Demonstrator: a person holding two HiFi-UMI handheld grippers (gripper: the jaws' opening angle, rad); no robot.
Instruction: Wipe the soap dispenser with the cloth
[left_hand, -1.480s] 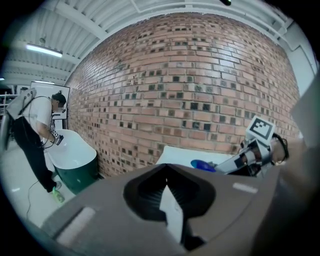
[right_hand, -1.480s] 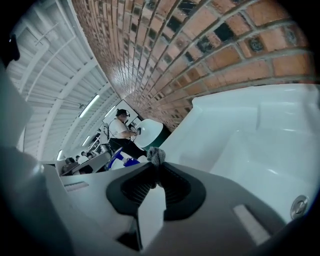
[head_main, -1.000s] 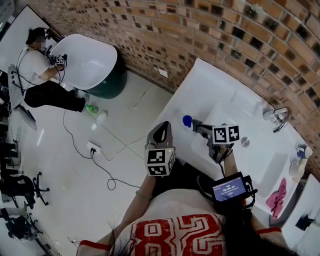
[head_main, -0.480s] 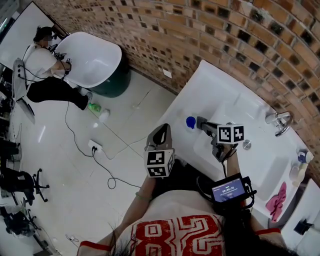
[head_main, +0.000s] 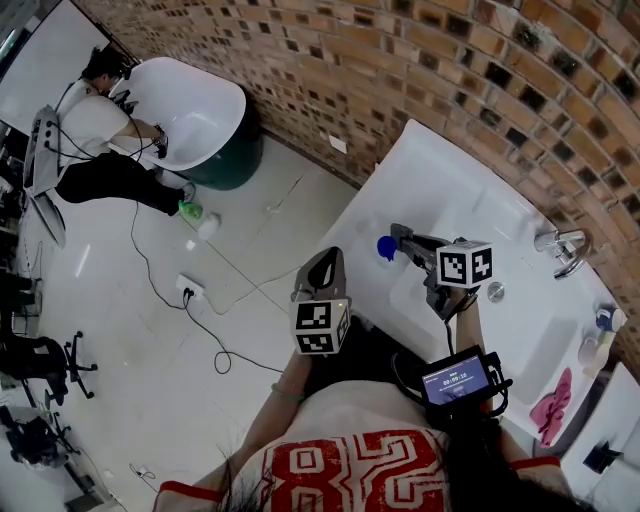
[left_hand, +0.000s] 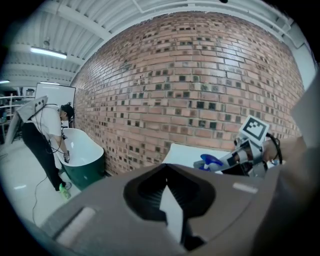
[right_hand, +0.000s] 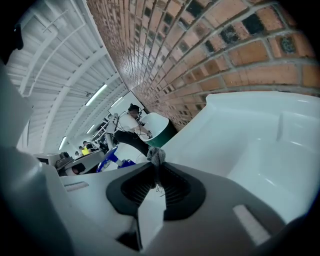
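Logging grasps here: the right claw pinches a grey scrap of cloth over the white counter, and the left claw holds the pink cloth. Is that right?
Not quite. The left claw holds nothing: the left gripper view shows its jaws together and bare. The pink cloth lies at the counter edge in the head view. The right claw does pinch the grey scrap.

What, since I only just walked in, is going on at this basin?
A person stands at a white basin with a gripper in each hand. The right gripper is shut on a bit of grey cloth and reaches over the basin's near edge, next to a blue-topped thing, probably the soap dispenser. I cannot tell whether the cloth touches it. The left gripper is shut on nothing and held off to the side.
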